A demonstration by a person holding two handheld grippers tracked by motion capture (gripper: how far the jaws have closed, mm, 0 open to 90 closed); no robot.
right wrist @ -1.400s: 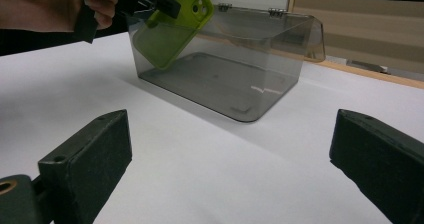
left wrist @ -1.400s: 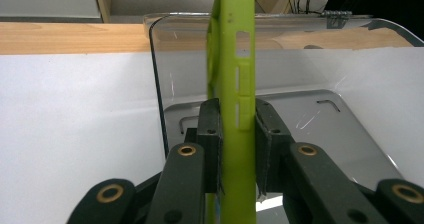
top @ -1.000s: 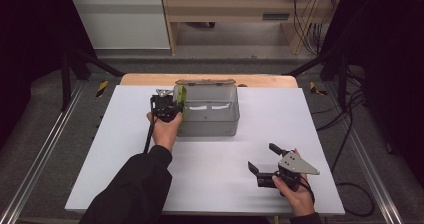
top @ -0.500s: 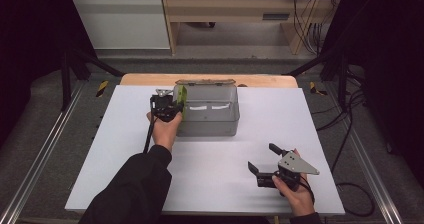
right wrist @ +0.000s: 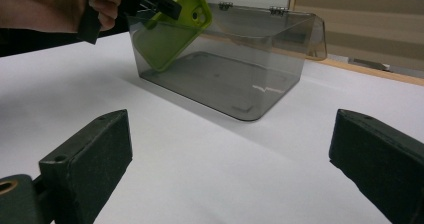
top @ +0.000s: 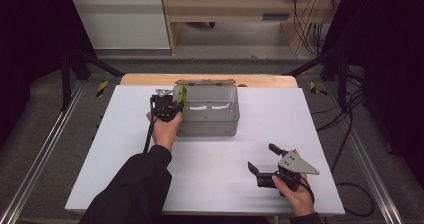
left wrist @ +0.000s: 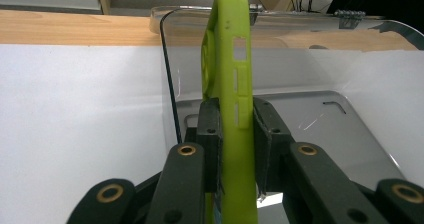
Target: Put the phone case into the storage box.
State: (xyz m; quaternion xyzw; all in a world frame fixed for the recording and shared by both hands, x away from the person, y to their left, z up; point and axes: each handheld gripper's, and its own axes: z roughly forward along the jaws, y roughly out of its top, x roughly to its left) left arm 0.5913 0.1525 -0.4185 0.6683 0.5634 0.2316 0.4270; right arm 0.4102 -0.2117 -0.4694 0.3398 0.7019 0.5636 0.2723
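Lowering: green phone case into clear box, keeping it off the wall.
Left gripper: clamped on case.
Right gripper: apart, empty.

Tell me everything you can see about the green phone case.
The green phone case is lime coloured, looks like soft rubbery plastic, and has a camera opening and side button cutouts. The left tongs clamp it edge-on, both jaws pressed against its faces. It tilts into the left end of the clear box, its lower part inside the wall; whether it touches the floor is unclear.
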